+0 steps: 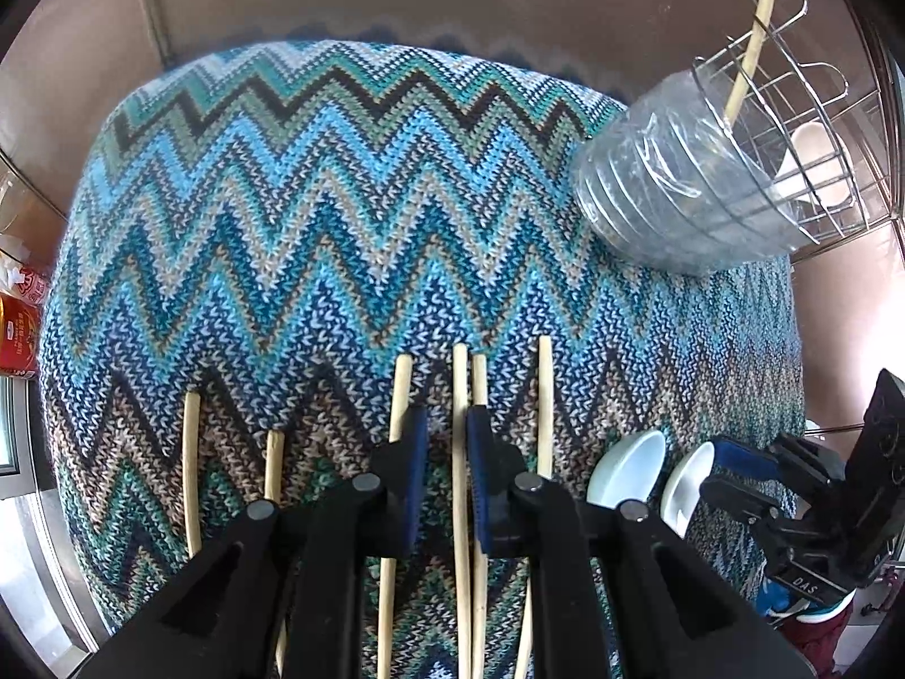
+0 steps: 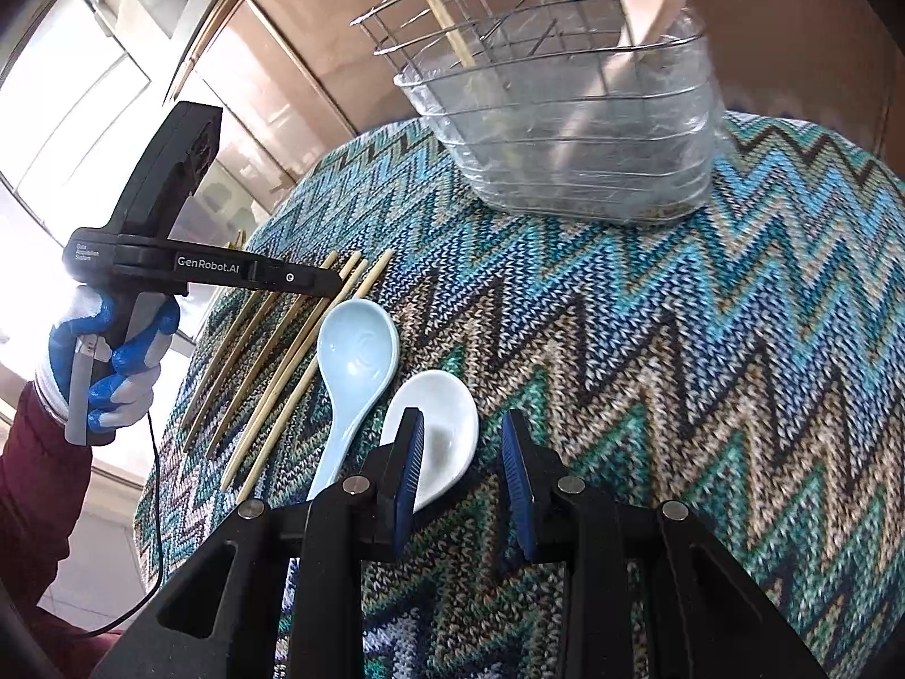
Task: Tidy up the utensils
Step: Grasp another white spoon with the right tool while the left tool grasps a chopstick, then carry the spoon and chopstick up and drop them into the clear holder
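- Your left tool (image 1: 441, 441) hangs narrow over the pale bamboo chopsticks (image 1: 461, 452) on the zigzag-knit desk (image 1: 339, 198), one stick in the gap, pads not clearly pressing.
- Chopsticks are light, stiff, prone to roll; pinch mid-shaft.
- Your right tool (image 2: 461, 464) gapes partly, empty, the white ceramic spoon (image 2: 438, 424) at its 10 o'clock.
- Spoons are glazed, slippery, breakable; take the handle.
- Count: six loose chopsticks; two spoons, the other pale blue (image 2: 353, 351).
- The wire basket with clear liner (image 2: 565, 113) sits at 12 o'clock.
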Tool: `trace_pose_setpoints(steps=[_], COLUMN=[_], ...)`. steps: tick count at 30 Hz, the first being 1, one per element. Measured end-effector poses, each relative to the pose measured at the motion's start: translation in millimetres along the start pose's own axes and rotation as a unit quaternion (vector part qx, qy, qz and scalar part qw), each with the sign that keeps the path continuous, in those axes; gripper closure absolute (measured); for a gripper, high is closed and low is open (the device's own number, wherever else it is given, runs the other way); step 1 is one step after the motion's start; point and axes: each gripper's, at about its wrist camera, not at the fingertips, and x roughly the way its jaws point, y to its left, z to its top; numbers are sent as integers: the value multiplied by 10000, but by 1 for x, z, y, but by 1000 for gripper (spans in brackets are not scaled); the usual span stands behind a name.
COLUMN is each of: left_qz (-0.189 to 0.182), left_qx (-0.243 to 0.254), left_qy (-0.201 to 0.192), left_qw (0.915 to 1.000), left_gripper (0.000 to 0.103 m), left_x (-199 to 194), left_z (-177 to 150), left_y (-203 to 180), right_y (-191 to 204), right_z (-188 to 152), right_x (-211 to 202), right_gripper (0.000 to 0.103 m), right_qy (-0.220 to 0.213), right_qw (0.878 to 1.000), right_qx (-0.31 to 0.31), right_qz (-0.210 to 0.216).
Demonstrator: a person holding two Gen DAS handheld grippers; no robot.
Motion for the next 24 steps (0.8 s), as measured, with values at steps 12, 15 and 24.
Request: trace_pose_setpoints(steps=[12, 15, 24], left_qz=[243, 346, 330], left_qx=[256, 297, 243], left_qy=[89, 85, -236], left_qw=[9993, 9989, 9989], left_gripper=[90, 91, 99], left_x=[4, 7, -1], left_z=[-1, 0, -15], left_y=[-7, -15, -35], right_y=[7, 5, 10], right_z=[10, 13, 6], right_x=[20, 22, 0], right_gripper=[78, 92, 98], right_qy=[390, 449, 227], right_qw=[9989, 9985, 9989], right_qx=[-269, -277, -363], right_qz=[-10, 125, 179])
